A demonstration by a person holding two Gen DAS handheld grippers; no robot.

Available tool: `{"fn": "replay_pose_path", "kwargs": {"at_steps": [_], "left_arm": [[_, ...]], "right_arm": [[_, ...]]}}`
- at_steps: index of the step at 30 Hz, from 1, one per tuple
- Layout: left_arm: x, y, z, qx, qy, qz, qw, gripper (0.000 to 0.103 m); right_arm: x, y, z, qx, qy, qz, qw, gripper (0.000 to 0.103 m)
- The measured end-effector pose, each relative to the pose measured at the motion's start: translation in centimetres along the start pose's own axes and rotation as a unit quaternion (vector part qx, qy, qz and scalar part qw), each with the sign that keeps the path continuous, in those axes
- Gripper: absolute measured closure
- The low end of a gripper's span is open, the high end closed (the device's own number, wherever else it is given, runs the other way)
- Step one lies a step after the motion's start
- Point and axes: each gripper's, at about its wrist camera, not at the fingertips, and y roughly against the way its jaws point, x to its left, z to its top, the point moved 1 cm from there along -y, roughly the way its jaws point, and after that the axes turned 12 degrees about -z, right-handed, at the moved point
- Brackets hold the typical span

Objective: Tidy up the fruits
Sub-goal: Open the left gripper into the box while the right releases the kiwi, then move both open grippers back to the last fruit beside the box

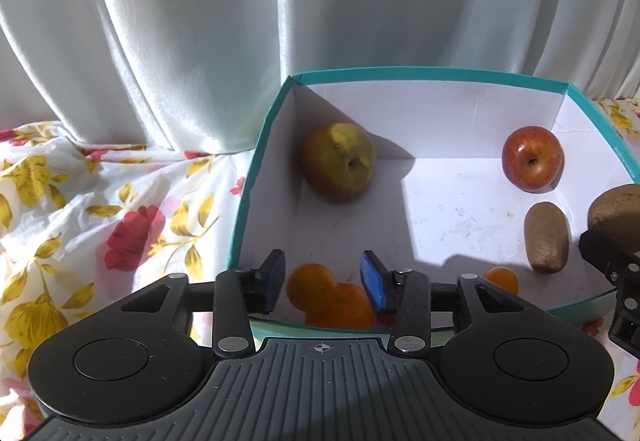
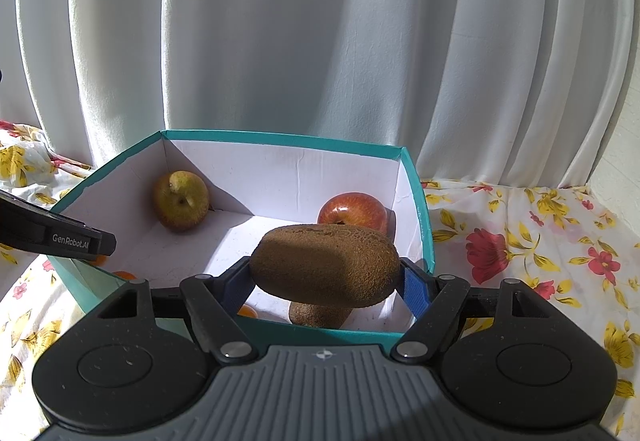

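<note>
A teal box [image 1: 268, 129] with white inside holds a pear [image 1: 339, 160], a red apple [image 1: 532, 157], a kiwi [image 1: 547, 237] and small oranges [image 1: 332, 295]. My left gripper [image 1: 323, 281] is open and empty, over the box's near edge above the oranges. My right gripper [image 2: 325, 283] is shut on a second kiwi [image 2: 326, 265] and holds it above the box's [image 2: 420, 209] near right part, over the other kiwi [image 2: 318, 313]. The pear [image 2: 181, 200] and apple [image 2: 354, 209] show behind it. The held kiwi also shows in the left wrist view [image 1: 618, 213].
The box stands on a floral cloth [image 1: 80, 209] that spreads left and right [image 2: 540, 241]. A white curtain [image 1: 200, 21] hangs right behind the box. The left gripper's body [image 2: 52, 233] reaches in at the left of the right wrist view.
</note>
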Motion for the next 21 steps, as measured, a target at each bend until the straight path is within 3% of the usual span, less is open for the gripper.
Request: {"fn": "replay_pose_path", "kwargs": {"at_steps": [4, 10, 16, 21], "left_arm": [[-0.4, 1.0, -0.2, -0.028, -0.002, -0.020, 0.9994, 0.026], [-0.1, 3.8, -0.3, -0.093, 0.019, -0.055, 0.9940, 0.020], [0.2, 6.3, -1.5, -0.125, 0.012, -0.050, 0.9908, 0.020], [-0.2, 8.0, -3.9, -0.142, -0.002, -0.038, 0.9891, 0.020]], "right_arm": [[-0.1, 0.5, 0.1, -0.015, -0.006, -0.001, 1.000, 0.022], [-0.5, 2.0, 0.5, -0.052, -0.014, -0.025, 0.998, 0.017], [-1.2, 4.2, -0.7, -0.056, -0.041, -0.030, 0.997, 0.016], [-0.6, 6.2, -3.5, -0.040, -0.034, -0.020, 0.998, 0.016]]}}
